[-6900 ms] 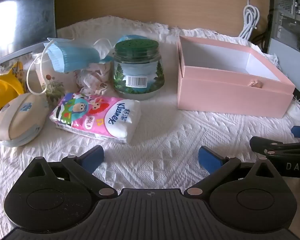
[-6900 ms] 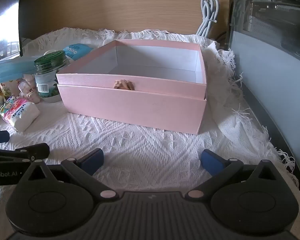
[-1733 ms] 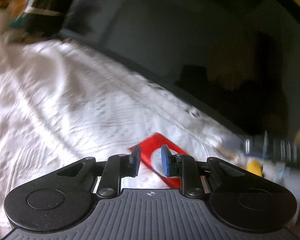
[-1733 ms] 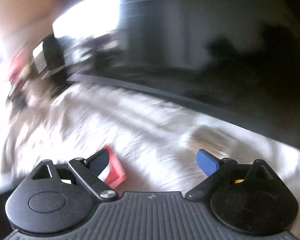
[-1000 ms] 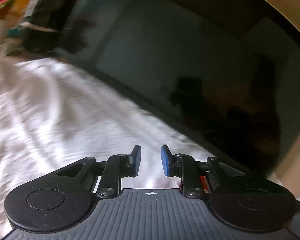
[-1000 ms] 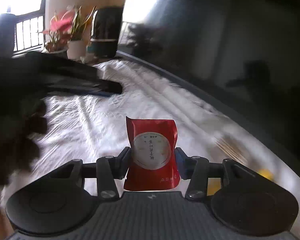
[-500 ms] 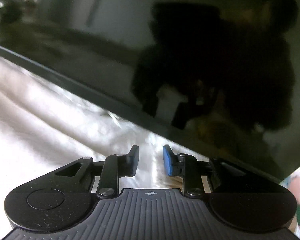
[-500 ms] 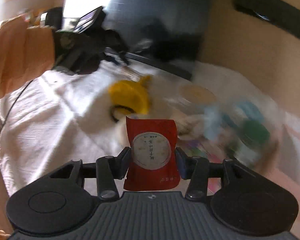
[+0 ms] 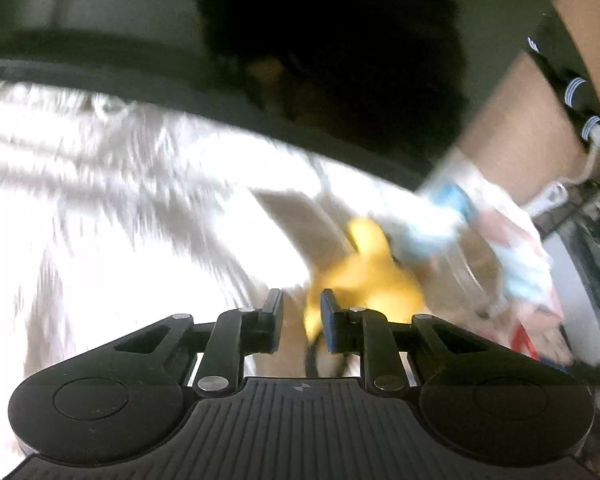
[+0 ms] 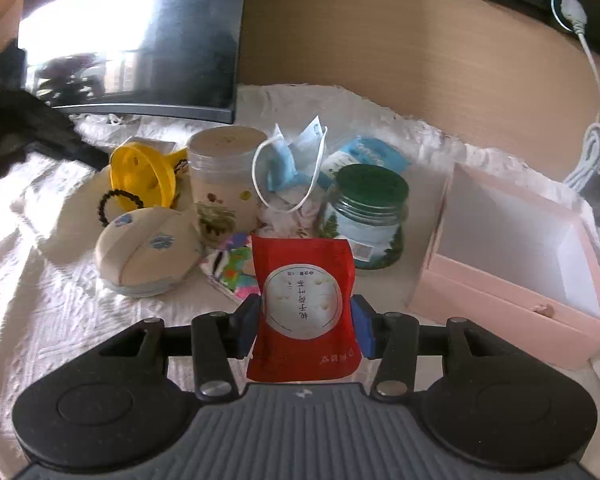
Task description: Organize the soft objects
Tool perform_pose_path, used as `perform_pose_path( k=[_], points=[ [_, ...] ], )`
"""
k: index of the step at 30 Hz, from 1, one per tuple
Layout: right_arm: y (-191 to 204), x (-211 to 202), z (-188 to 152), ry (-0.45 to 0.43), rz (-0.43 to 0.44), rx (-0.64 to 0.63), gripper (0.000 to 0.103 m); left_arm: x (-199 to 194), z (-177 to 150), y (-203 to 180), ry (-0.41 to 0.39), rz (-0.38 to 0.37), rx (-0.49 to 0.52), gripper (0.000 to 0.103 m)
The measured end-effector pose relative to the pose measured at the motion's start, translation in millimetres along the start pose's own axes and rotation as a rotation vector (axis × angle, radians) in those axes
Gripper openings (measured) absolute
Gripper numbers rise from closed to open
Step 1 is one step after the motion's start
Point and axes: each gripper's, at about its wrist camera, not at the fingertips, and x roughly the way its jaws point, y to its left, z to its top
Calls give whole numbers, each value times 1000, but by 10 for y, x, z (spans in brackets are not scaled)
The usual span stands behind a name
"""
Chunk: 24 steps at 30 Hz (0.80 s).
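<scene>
My right gripper [image 10: 305, 328] is shut on a red pouch [image 10: 306, 304] with a white round label, held upright above the white cloth [image 10: 52, 320]. Beyond it lies a pile: a beige fabric pouch [image 10: 148, 256], a colourful tissue pack [image 10: 230, 268] and a blue face mask [image 10: 296, 160]. An open pink box [image 10: 512, 280] stands to the right with nothing visible inside. The left wrist view is blurred. My left gripper [image 9: 300, 316] shows a narrow gap and its jaws are closing with nothing gripped. A yellow object [image 9: 364, 280] lies just beyond its fingertips.
A green-lidded glass jar [image 10: 366, 216], a clear jar with a beige lid [image 10: 224, 176], a yellow plastic object [image 10: 144, 176] and a black hair tie [image 10: 120, 204] stand among the pile. A dark screen [image 10: 132, 40] leans at the back left, and a white cable [image 10: 592, 152] hangs at the right.
Both views have swung right, from the dark screen to the pile. The right gripper still holds the red pouch and now faces the pile and pink box. The left gap looks slightly narrower.
</scene>
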Motion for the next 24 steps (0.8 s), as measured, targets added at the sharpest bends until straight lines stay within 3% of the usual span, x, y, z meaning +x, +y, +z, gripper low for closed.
perform_pose_path(
  k=[2,5,8,11,14,21,24],
  points=[
    [-18,9,-25,-4,-20,-5,48,-86,-123,-131,-22,33,61,23],
    [-53,13,-79,8,-41,-11,48,-213,-419,-446,-70,91,235,23],
    [-112,65,-142,27,-53,-6,48,-51,-575,-671,-40,181,350,28],
    [-137,68,-191,36,-62,-3,48,47,-603,-740,-81,217,288,27],
    [-147,41,-225,39,-70,-1,48,263,-470,-704,-104,199,213,27],
    [-175,44,-278,53,-75,2,51,704,-510,-699,-17,194,202,27],
    [-210,72,-315,69,-62,27,63,730,-573,-720,-20,185,223,24]
  ],
)
